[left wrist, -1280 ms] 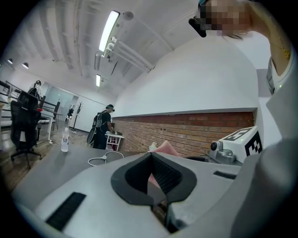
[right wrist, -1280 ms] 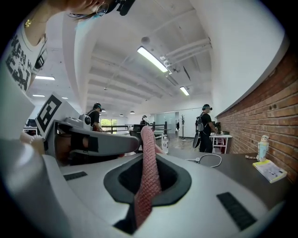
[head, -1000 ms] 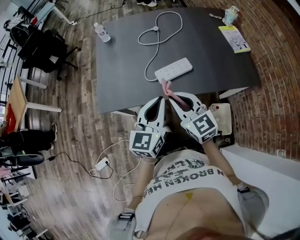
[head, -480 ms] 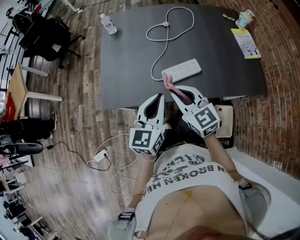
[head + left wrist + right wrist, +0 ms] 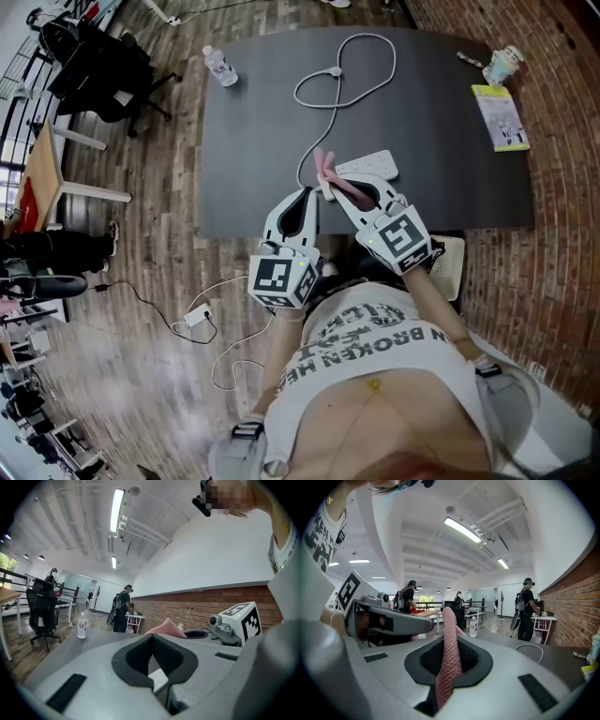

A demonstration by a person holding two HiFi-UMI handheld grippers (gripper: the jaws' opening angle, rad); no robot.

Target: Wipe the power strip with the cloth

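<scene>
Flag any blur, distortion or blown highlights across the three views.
Head view: fisheye bows the dark grey table edges; the wooden floor at lower left is smeared. Left gripper view: black circular vignette, fluorescent ceiling strip blown out. Right gripper view: same vignette; the pink waffle-weave cloth is in sharp focus.

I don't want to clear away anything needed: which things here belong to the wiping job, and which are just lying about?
For the job:
power strip
pink cloth

Lying about:
water bottle
leaflet
cup
</scene>
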